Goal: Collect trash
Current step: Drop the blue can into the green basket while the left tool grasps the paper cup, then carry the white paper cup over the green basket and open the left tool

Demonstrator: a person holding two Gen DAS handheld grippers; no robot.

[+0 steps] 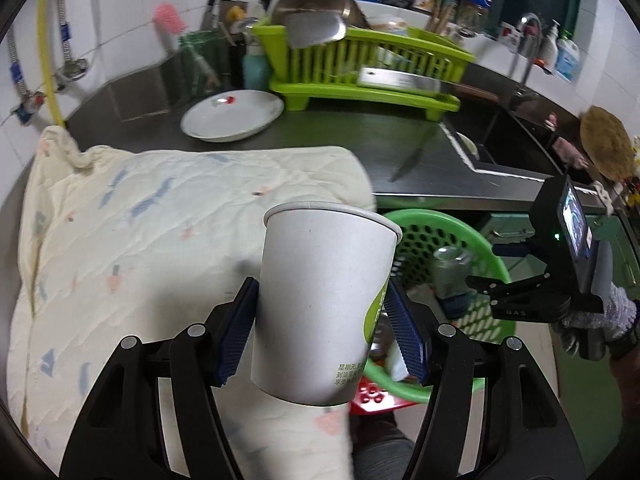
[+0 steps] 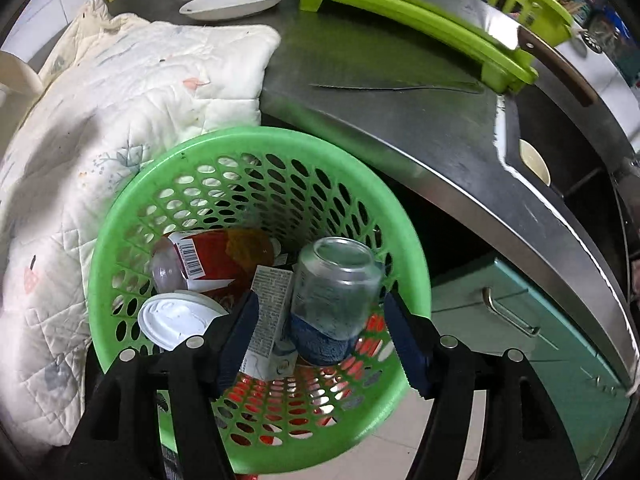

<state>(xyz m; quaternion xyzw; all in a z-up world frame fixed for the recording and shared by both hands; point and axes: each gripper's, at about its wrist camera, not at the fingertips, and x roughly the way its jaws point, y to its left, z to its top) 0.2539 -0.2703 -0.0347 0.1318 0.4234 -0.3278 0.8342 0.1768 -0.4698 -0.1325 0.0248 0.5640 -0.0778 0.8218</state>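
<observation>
My left gripper [image 1: 322,326] is shut on a white paper cup [image 1: 320,300] with a green print, held upright over the edge of a quilted cloth [image 1: 140,240]. To its right stands a green perforated basket [image 1: 476,240]. My right gripper [image 2: 324,336] hangs open over that basket [image 2: 168,168]; a silver can [image 2: 334,300] is between its fingers, apart from both pads and tilted, above the basket's trash. In the basket lie a red-labelled bottle [image 2: 212,264], a white lid [image 2: 176,320] and a small carton [image 2: 268,312]. The right gripper [image 1: 484,292] also shows in the left wrist view.
A steel counter [image 2: 400,120] holds a white plate [image 1: 232,116], a lime dish rack [image 1: 360,68] with a cleaver [image 2: 460,20], and a long knife [image 2: 396,87]. A sink [image 1: 516,136] lies at the right. A green drawer [image 2: 520,320] is below the counter.
</observation>
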